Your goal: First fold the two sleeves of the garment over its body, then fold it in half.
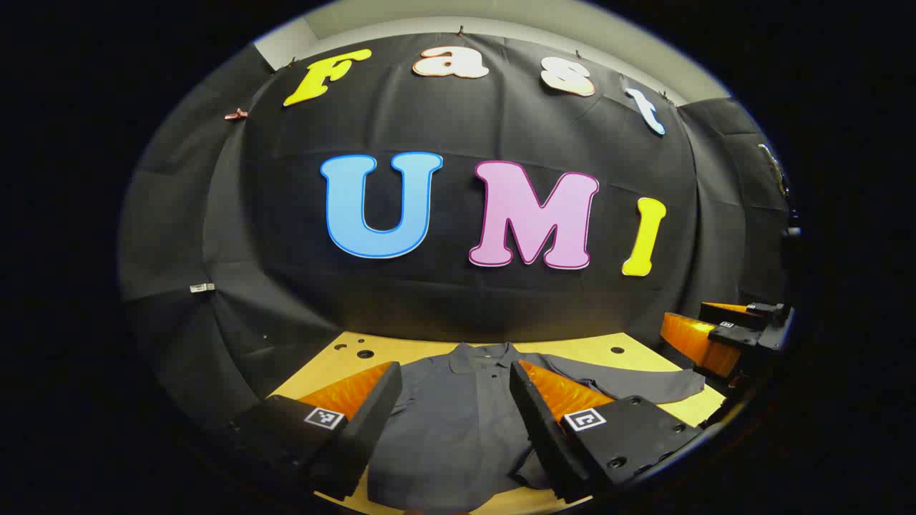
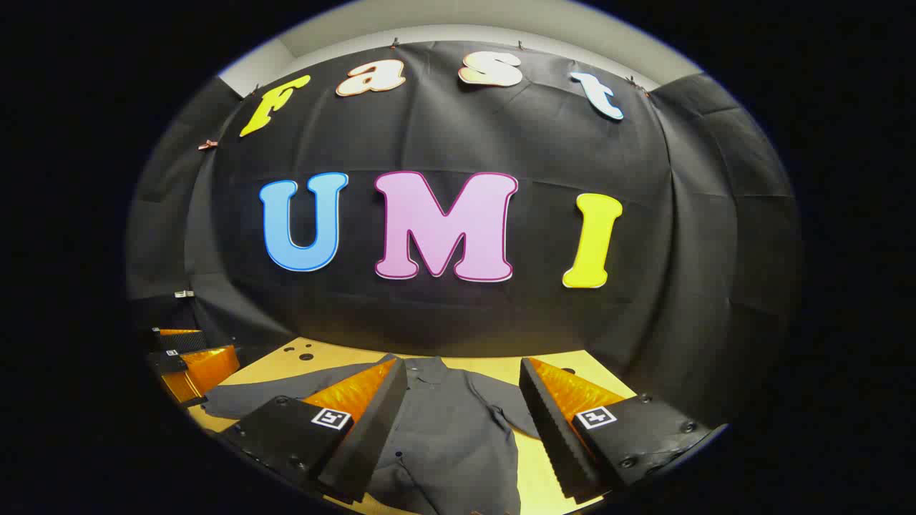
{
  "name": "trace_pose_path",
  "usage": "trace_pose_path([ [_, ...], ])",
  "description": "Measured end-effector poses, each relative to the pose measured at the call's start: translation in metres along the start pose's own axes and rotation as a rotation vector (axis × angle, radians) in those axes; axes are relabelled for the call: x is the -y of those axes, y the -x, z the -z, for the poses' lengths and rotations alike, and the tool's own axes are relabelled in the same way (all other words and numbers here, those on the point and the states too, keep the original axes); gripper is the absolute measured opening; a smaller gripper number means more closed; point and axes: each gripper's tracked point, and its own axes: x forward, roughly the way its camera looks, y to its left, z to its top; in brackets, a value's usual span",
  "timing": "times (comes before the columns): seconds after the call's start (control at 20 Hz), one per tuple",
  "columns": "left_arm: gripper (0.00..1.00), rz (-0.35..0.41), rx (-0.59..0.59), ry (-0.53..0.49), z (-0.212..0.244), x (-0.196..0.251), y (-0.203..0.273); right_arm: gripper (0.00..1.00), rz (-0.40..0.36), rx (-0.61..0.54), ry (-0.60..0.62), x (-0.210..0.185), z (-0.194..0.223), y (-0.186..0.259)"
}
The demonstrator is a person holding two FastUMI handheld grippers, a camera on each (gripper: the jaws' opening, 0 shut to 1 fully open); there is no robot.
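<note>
Two wedge-shaped fingers on the left gripper, tapering toward the tips, with ribbed, glossy upper faces and toothed inner edges. Blocky mounts behind each finger, each bearing a small square black-and-white marker. Round screw holes sunk into one mount's top. Same build on the right gripper: wedge fingers, serrated inner edges, a square marker on each mount, screws near the corners. Farther off at the edge of the left gripper view, the right gripper again, blurred, possibly with a cable behind it.
</note>
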Motion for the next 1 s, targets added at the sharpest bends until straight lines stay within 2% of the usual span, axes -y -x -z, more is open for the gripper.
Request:
trace_pose_path([
  [0.05,0.96,-0.001,-0.009,-0.001,0.001,0.000,-0.002,0.98,0.001,-0.011,-0.009,0.001,0.002,-0.003],
  [0.1,0.92,-0.001,-0.015,-0.002,0.003,0.000,-0.005,0.98,0.004,-0.014,-0.021,0.001,0.004,-0.005],
  [0.15,0.96,-0.002,-0.017,-0.004,0.002,-0.001,-0.008,0.98,0.006,-0.018,-0.031,0.002,0.005,-0.007],
  [0.5,0.96,-0.028,-0.021,-0.024,0.008,-0.001,-0.024,0.98,0.023,-0.026,-0.047,0.011,0.007,-0.019],
  [0.55,0.92,-0.029,-0.018,-0.027,0.007,-0.001,-0.026,0.98,0.021,-0.029,-0.044,0.011,0.008,-0.020],
  [0.6,0.96,-0.032,-0.015,-0.033,0.008,-0.002,-0.026,0.98,0.019,-0.032,-0.044,0.011,0.009,-0.022],
  [1.0,0.96,-0.069,-0.028,-0.046,0.011,-0.007,-0.028,0.98,0.005,-0.038,-0.047,0.011,0.010,-0.040],
])
